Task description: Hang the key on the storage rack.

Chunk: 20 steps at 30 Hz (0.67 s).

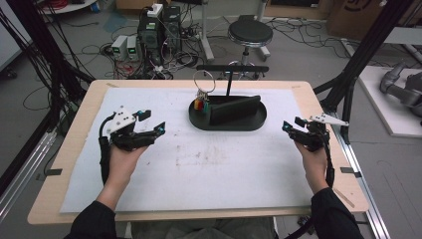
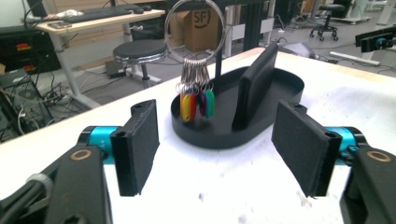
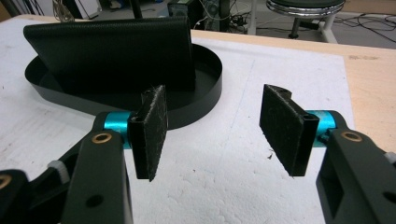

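Facing the key ring [image 2: 195, 56] hung on its stand in the black tray [image 1: 226, 124], we held the left gripper [image 1: 149, 122] nearer, jaws spread, empty; right gripper [image 1: 291, 127] jaws spread too, aimed at the wallet [image 3: 112, 51].

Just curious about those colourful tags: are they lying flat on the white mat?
No, the colourful tags hang from a big metal ring over the black tray.

Top of the key ring [image 2: 195, 24] clipped by the upper edge in the left gripper view. Lettering on the coloured tags [image 2: 196, 103] too small to read. Far end of the black tray [image 3: 126, 100] cut off at left in the right gripper view, its floor hidden behind the wallet [image 3: 112, 53].
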### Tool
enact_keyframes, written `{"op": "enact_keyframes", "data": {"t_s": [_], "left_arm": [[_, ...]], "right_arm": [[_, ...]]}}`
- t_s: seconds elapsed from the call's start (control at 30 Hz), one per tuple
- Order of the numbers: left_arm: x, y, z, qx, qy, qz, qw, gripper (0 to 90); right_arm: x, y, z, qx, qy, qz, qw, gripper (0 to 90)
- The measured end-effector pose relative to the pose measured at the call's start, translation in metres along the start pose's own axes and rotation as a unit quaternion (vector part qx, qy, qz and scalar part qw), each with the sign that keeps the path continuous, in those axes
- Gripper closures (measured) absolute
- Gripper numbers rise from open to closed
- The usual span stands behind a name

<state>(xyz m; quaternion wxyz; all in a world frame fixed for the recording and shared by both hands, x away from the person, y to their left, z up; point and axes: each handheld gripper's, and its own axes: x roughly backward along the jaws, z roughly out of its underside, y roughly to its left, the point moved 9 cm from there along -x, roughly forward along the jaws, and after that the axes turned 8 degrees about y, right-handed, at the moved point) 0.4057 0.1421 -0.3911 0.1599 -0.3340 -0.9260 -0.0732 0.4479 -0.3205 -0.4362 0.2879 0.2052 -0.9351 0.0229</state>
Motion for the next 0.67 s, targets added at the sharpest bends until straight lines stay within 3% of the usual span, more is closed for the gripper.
{"op": "enact_keyframes", "data": {"t_s": [0.3,0.67], "left_arm": [[0.01,0.013,0.025,0.021,0.002,-0.01,0.9997,29.6],[-0.004,0.017,0.039,0.028,0.02,-0.012,0.9993,28.7]], "right_arm": [[0.0,0.001,0.005,0.011,0.013,-0.005,0.9998,38.4],[0.001,-0.002,0.01,0.013,0.022,-0.001,0.9997,36.2]]}}
